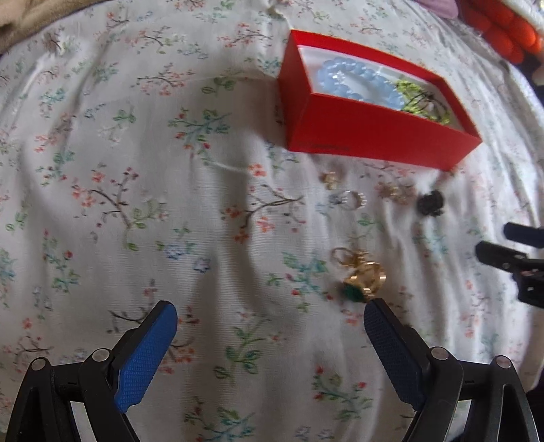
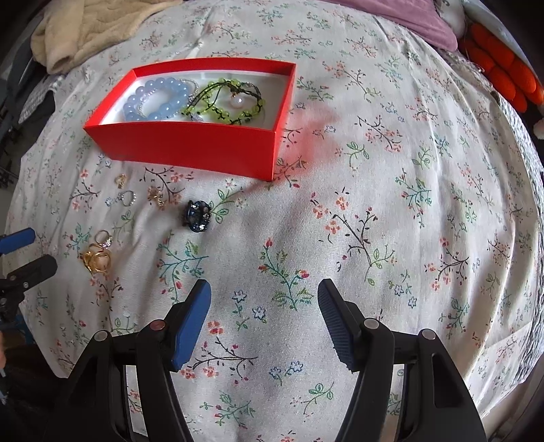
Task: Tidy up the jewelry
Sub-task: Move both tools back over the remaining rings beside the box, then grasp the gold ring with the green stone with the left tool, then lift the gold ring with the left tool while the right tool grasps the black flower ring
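An open red box [image 1: 374, 136] [image 2: 190, 149] on the floral bedspread holds a pale blue bead bracelet [image 1: 353, 80] [image 2: 156, 98] and a green bead bracelet [image 1: 421, 98] [image 2: 231, 105]. Loose pieces lie in front of it: a gold ring with a green stone [image 1: 365, 282] [image 2: 97, 260], a silver ring [image 1: 350, 199] [image 2: 126, 198], small gold pieces [image 1: 394, 192] [image 2: 156, 197] and a dark blue jewelled piece [image 1: 430, 202] [image 2: 199, 210]. My left gripper [image 1: 270, 316] [image 2: 39, 248] is open, its right fingertip just below the gold ring. My right gripper [image 2: 263, 292] [image 1: 496, 239] hangs open over bare cloth.
A floral bedspread [image 2: 374, 204] covers the whole surface, wrinkled in places. At the far left lies a cream blanket [image 2: 85, 30]. A purple cloth [image 2: 425, 23] and an orange plush thing [image 2: 503, 71] sit at the far right.
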`<control>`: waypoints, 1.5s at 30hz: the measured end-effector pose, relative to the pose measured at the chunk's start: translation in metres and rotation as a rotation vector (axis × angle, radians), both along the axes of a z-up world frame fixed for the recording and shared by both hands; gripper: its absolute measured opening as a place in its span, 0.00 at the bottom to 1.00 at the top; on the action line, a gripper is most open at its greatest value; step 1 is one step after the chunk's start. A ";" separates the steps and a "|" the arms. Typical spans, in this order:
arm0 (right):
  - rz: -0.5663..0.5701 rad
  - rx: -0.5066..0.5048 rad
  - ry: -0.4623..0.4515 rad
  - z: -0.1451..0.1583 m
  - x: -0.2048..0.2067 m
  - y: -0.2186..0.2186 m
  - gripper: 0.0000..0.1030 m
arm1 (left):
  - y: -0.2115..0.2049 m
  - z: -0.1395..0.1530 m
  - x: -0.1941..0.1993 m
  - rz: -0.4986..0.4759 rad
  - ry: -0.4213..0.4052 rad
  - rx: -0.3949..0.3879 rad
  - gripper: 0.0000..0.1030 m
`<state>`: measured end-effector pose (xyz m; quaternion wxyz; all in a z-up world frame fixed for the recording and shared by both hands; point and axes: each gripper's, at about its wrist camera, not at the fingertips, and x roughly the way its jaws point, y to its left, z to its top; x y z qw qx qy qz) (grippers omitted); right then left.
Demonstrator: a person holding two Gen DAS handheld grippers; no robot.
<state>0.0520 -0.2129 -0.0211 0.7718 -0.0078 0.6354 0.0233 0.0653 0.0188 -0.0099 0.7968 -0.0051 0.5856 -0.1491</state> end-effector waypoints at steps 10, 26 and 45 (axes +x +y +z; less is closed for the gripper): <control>-0.001 0.002 -0.001 0.000 0.000 0.001 0.66 | -0.039 -0.004 0.000 -0.121 0.022 -0.054 0.40; -0.024 0.009 0.003 0.000 0.005 -0.007 0.66 | -0.078 -0.026 0.008 -0.219 0.011 0.033 0.20; -0.115 0.185 0.060 -0.011 0.038 0.011 0.66 | -0.040 -0.008 0.008 -0.110 -0.032 0.008 0.19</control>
